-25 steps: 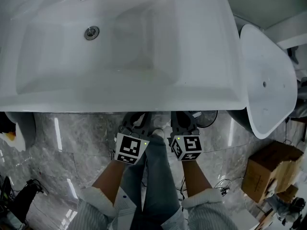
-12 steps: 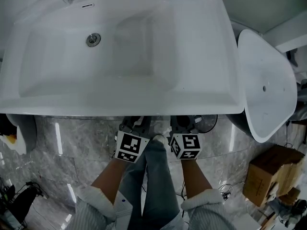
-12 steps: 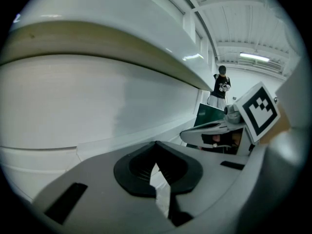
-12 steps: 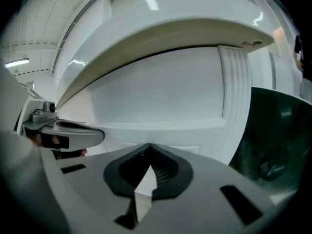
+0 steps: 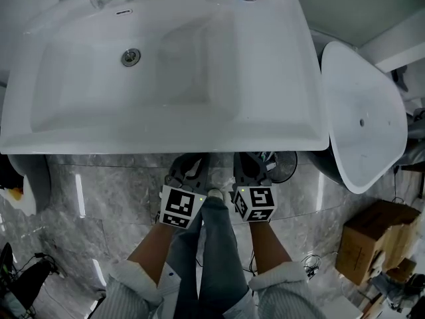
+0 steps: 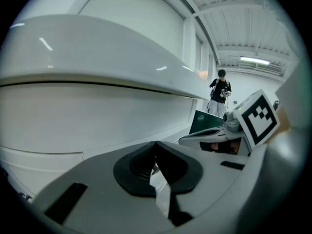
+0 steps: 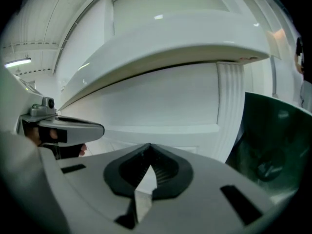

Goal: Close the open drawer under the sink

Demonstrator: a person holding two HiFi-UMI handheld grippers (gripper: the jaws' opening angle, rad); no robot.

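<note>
Right gripper (image 7: 150, 147) low in frame, jaws closed at tips, nothing between. Ahead: white drawer front (image 7: 156, 101) under overhanging sink (image 7: 170, 38). At left edge: left gripper (image 7: 63, 128). At right: ribbed corner post (image 7: 229, 106), then dark green panel (image 7: 273, 140).

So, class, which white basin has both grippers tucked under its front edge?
The wide rectangular sink with the round drain; the oval basin stands apart at the right.
</note>
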